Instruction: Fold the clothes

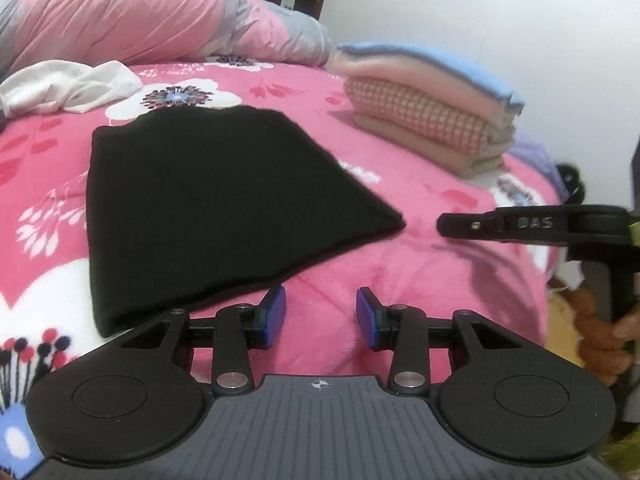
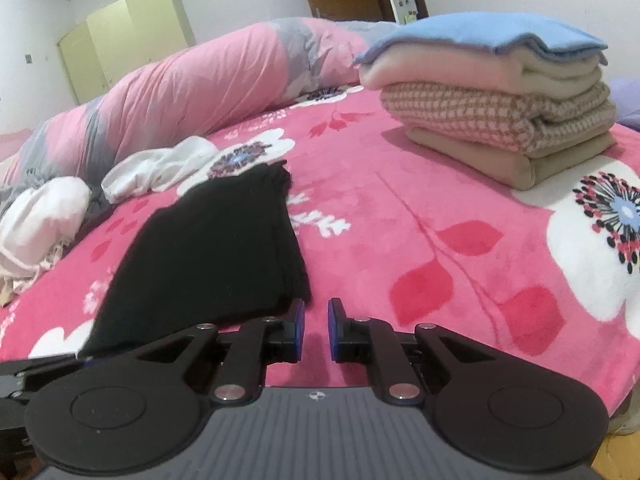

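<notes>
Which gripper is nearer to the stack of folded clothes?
Right. The right gripper faces the stack of folded clothes across open blanket; the left gripper sits farther away, at the black garment.

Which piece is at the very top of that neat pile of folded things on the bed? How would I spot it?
Start at the bed with the pink floral blanket, then find the folded stack on it, off to the right of the flat black garment. The top piece is the light blue cloth; beneath it lie a cream piece, a pink-checked one and a beige one, so it is the stack's only blue layer.

Bare blanket [image 2: 400,208] between black garment [image 2: 216,248] and stack [image 2: 492,112].
</notes>
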Tool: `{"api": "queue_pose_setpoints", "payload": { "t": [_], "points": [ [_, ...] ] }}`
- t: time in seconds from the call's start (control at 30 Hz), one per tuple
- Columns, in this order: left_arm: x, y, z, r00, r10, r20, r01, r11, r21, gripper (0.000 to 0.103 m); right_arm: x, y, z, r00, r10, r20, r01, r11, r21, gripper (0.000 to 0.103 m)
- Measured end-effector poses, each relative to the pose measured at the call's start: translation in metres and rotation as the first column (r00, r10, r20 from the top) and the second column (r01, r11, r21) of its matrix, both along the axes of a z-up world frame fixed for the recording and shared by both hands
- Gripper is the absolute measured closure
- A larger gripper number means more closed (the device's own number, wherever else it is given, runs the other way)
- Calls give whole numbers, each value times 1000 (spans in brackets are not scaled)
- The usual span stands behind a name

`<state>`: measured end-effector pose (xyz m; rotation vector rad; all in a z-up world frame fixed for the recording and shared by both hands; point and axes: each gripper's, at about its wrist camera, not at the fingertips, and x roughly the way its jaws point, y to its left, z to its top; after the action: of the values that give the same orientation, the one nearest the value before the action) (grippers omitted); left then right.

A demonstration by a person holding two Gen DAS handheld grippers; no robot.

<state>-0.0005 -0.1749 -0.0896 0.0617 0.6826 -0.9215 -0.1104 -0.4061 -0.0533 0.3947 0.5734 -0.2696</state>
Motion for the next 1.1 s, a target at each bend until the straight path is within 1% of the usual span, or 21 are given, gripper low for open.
{"api": "queue_pose_setpoints", "payload": {
  "t": [0.13,0.23,0.3,0.4,0.5,0.67,0.8,0.83,0.87,0.9,1.1],
  "points": [
    [-1,12,17,999,12,42,-9,998,-64,64,7,2,7,1000,-1,27,0,1000,32,91],
    [5,16,23,997,51,62,-45,996,-83,64,16,7,10,1000,12,28,-13,999,39,90],
    [13,17,24,992,97,80,-91,993,-73,64,23,13,11,999,36,21,-36,999,29,90],
    [28,16,20,978,178,109,-175,984,-40,64,34,24,13,997,71,11,-71,997,13,90],
    [44,12,12,971,209,115,-210,978,-7,64,49,36,16,994,105,13,-104,994,-21,90],
    [49,6,-7,976,188,113,-197,978,67,64,72,43,-1,994,105,-38,-108,988,-110,90],
    [42,6,-11,973,186,135,-197,978,69,64,91,49,-15,992,102,-78,-114,977,-181,90],
    [42,7,-12,973,186,136,-197,978,69,63,91,47,-22,991,102,-91,-116,978,-172,90],
    [43,7,-12,974,187,130,-197,978,67,63,89,46,-23,992,102,-77,-113,980,-162,90],
    [44,8,-12,974,189,124,-198,978,65,63,87,45,-21,991,105,-82,-117,981,-157,90],
    [43,5,-11,973,198,118,-208,974,83,62,78,48,-23,985,133,-107,-151,970,-189,87]
  ]
}}
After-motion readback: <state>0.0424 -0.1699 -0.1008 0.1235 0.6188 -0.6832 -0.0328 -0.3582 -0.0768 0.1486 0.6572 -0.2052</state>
